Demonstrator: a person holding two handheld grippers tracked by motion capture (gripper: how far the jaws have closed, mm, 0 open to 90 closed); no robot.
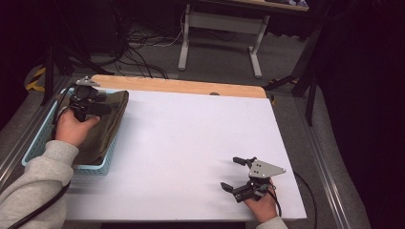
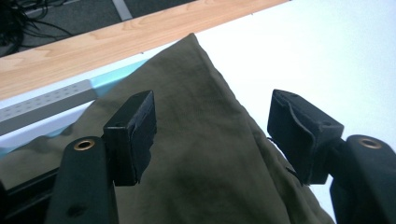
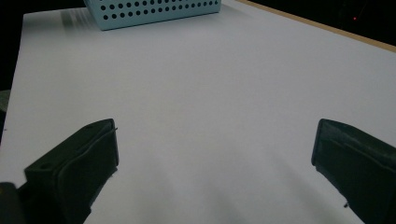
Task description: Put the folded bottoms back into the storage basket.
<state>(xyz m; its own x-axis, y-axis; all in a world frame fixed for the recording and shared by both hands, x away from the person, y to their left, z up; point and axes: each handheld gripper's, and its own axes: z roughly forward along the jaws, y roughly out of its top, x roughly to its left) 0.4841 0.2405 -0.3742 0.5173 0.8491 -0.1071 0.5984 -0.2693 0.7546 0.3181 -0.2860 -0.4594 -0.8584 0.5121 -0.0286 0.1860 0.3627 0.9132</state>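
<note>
The olive-green cloth [image 1: 106, 125] lies folded in the light blue basket [image 1: 95, 168] at the table's left edge, its top bulging above the rim. In my left gripper view the cloth [image 2: 205, 154] spreads out below the jaws, one corner pointing toward the wooden strip [image 2: 93, 51] at the table's far side, with a sliver of the basket's blue wall [image 2: 116, 74] showing beside it.

My left hand-held gripper [image 1: 93, 107] hovers over the far end of the cloth. Its jaws stand partly open, a clear gap between them, and I see the fabric beneath that gap rather than pinched in it; the pads [image 2: 135, 135] are not pressing on anything, so it holds nothing. The grey-sleeved forearm [image 1: 36, 186] reaches in across the basket's near corner.

My right hand-held gripper [image 1: 239, 174] sits well apart, near the table's right front corner, low over the white table [image 1: 191, 143]. Its jaws are spread wide with only bare table surface between them. In the right gripper view the perforated wall of the basket [image 3: 154, 11] stands far across the table.
</note>
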